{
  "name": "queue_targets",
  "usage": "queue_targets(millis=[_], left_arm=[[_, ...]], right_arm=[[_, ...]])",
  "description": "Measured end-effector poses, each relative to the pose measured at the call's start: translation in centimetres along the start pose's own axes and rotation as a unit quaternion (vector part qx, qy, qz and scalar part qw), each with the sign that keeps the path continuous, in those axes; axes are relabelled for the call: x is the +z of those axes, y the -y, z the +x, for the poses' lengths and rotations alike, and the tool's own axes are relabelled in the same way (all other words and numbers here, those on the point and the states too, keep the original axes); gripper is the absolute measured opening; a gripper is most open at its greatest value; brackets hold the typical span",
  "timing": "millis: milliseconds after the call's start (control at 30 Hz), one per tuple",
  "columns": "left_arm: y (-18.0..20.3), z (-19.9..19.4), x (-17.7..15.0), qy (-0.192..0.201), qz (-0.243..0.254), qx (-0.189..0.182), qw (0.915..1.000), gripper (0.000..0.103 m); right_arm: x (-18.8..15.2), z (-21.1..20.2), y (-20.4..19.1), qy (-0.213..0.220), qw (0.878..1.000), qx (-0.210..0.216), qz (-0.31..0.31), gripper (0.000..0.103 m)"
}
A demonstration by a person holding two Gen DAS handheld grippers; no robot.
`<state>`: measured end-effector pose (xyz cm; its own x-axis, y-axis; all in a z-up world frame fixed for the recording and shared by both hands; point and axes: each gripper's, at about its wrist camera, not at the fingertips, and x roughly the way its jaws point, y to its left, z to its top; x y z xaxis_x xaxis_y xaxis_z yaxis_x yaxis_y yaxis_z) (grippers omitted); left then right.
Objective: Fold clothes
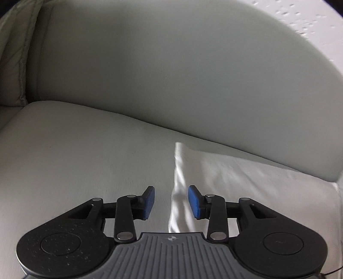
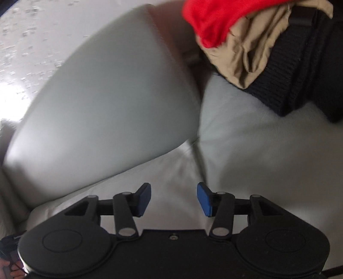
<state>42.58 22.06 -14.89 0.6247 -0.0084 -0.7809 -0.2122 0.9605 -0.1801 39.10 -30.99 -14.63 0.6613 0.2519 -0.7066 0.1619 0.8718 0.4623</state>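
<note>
A white garment (image 1: 246,184) lies flat on the pale sofa seat (image 1: 75,161), right of centre in the left wrist view. My left gripper (image 1: 171,201) hovers open over the garment's left edge, with nothing between its blue pads. In the right wrist view a heap of clothes sits at the top right: a red piece (image 2: 212,19), a tan piece (image 2: 250,47) and a dark knitted piece (image 2: 300,70). My right gripper (image 2: 174,199) is open and empty above the seat cushion (image 2: 268,150), well short of the heap.
The sofa backrest (image 1: 171,75) rises behind the seat. A rounded grey armrest (image 2: 111,100) fills the left of the right wrist view, with speckled pale floor (image 2: 32,43) beyond it. A seam between cushions (image 2: 197,154) runs ahead of the right gripper.
</note>
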Motion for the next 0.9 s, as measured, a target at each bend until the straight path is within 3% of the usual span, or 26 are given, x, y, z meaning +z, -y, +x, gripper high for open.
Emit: queue_targets(millis=[133,300,533,600,633,700,900], left_arm=[[0.4,1.4,0.9,-0.006,0.0,-0.007,1.0,0.031],[1.2,1.9,1.2,0.0,0.009,-0.016,0.9998,0.029],[1.4,2.7,2.0,0.011,0.018,-0.004,0.9998,0.023],[1.5,2.7,2.0,0.016,0.024,0.003,0.9996,0.012],[1.6,2.6,1.8,0.021,0.03,0.004,0.9993,0.004],[2.0,2.1,1.3,0.034,0.048,0.013,0.9982,0.004],[2.3,-1.7,1.0,0.065,0.077,0.022,0.9947,0.004]], right_arm=[[1.0,1.1,1.6,0.006,1.0,-0.003,0.025,0.038],[2.1,2.0,2.0,-0.001,1.0,0.006,0.021,0.037],[3.1,5.5,-0.1,-0.04,0.998,-0.015,-0.05,0.033],[3.1,6.3,-0.7,-0.049,0.996,-0.019,-0.073,0.031],[2.9,6.5,-1.0,-0.049,0.995,-0.026,-0.087,0.024],[2.6,6.6,-1.5,-0.047,0.992,-0.04,-0.111,0.007],[1.3,3.1,-1.9,-0.012,0.995,-0.029,-0.095,0.005]])
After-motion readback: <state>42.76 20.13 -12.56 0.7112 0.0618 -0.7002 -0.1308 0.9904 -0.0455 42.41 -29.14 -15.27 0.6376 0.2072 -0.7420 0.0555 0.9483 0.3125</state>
